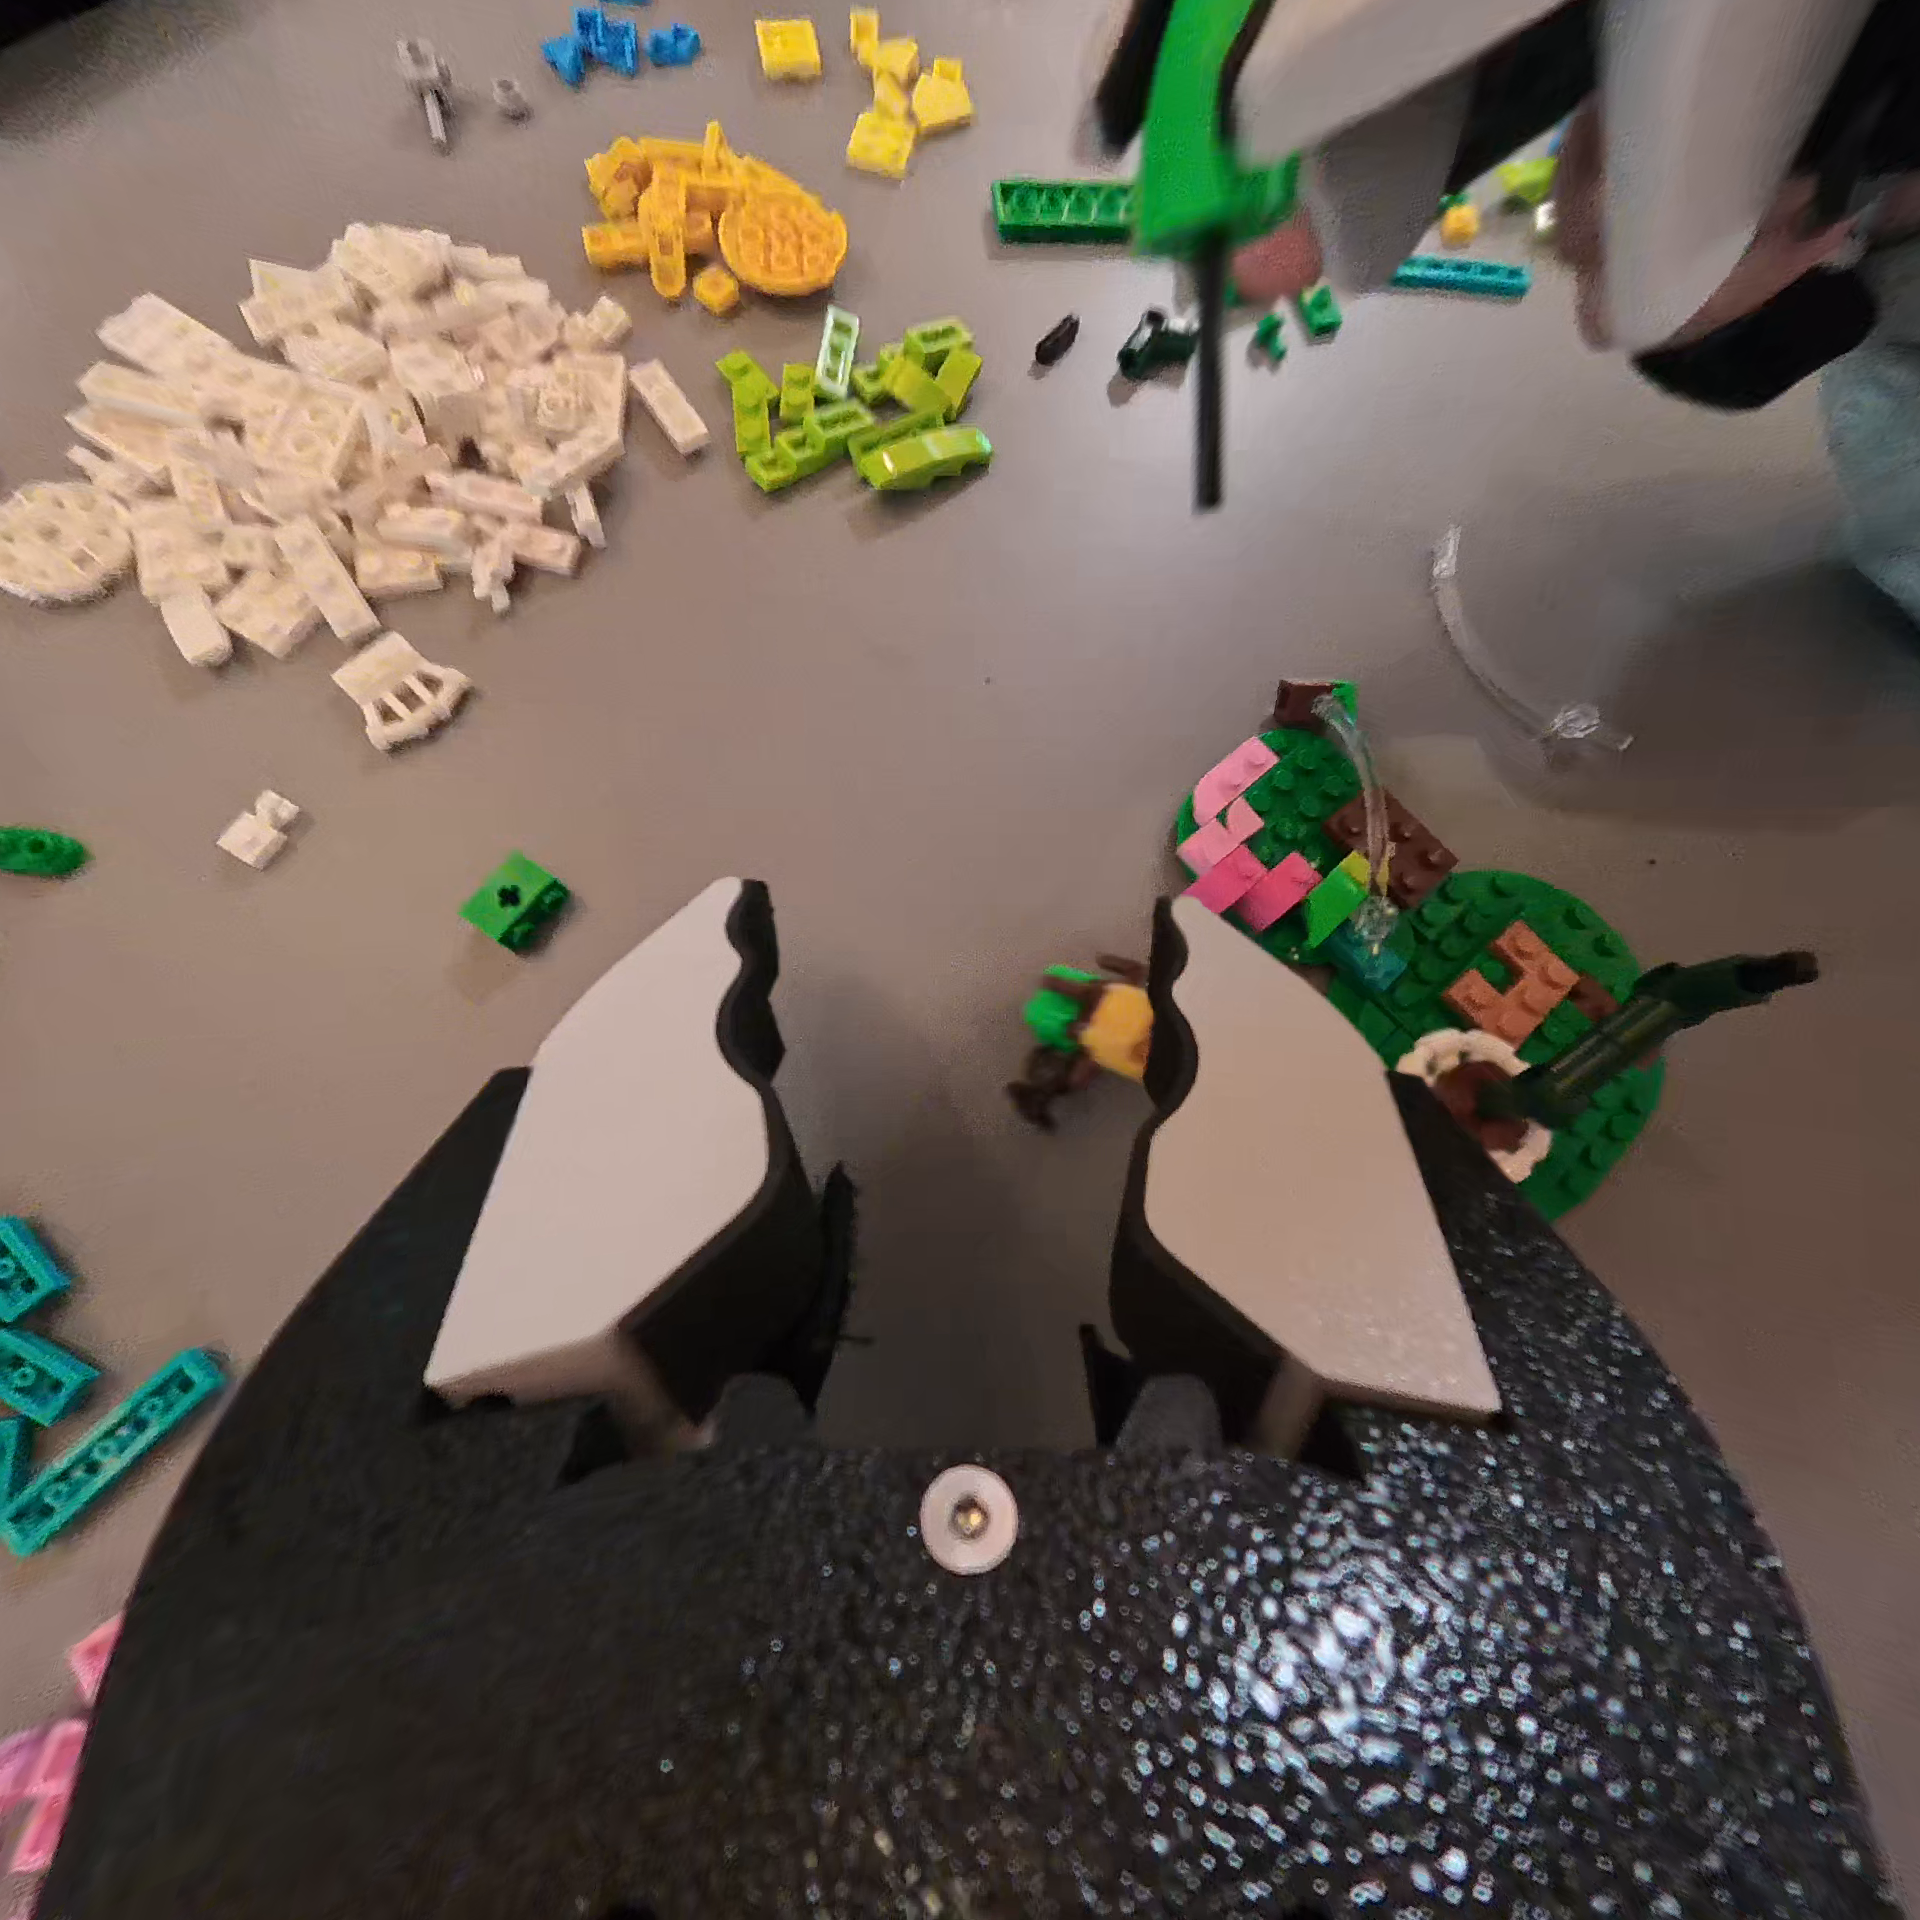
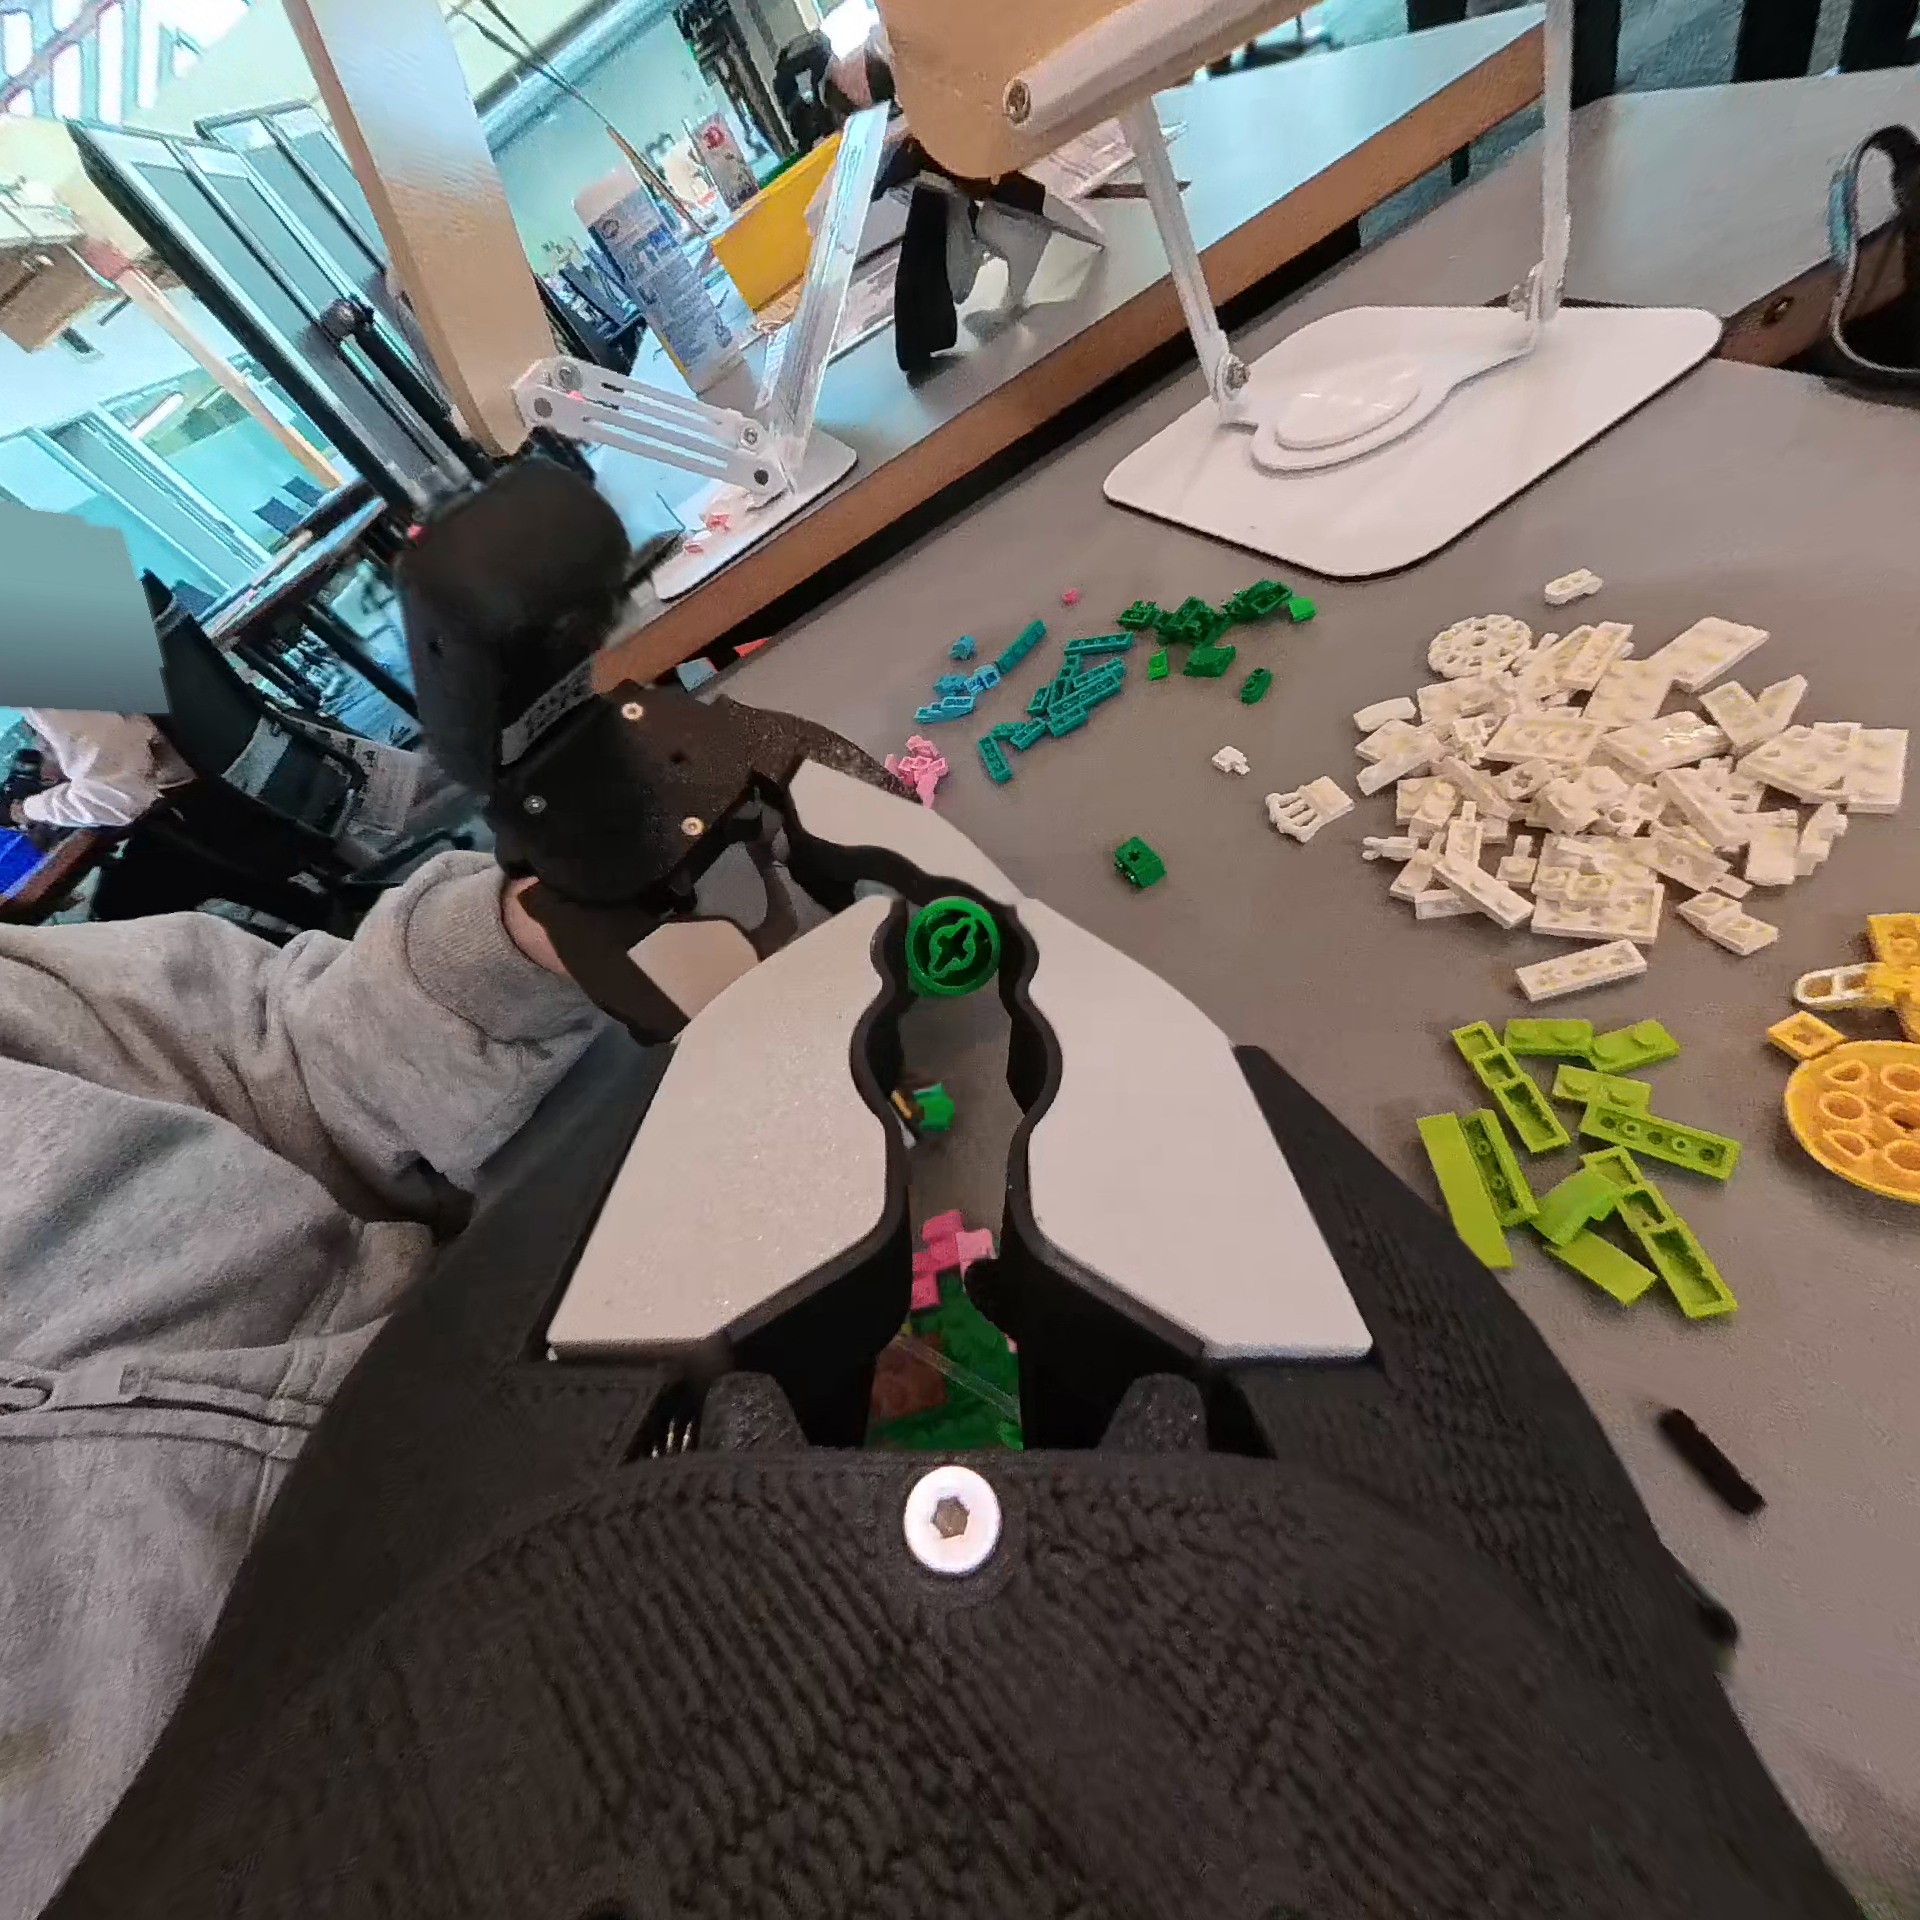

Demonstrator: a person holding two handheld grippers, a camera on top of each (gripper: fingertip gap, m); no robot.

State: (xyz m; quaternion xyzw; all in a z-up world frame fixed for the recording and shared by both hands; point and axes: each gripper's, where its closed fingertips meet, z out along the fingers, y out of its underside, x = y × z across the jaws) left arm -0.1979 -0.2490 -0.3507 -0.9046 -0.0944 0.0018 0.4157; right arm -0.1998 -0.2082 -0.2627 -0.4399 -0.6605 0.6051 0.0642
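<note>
While right tongs (image 2: 951, 940) pinch green round piece (image 2: 952, 948), black axle below (image 1: 1207, 416)

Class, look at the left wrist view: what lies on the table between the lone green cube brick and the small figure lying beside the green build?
Only the open left gripper stands between green cube brick and figure; the grey table there is bare.

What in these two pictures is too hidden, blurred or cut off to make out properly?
- Left wrist view: the right gripper is motion-blurred; its grip on the green piece is unclear.
- Left wrist view: the small figure is partly behind a finger.
- Right wrist view: the green model shows only between the fingers.
- Right wrist view: the yellow disc is cut by the edge.
</note>
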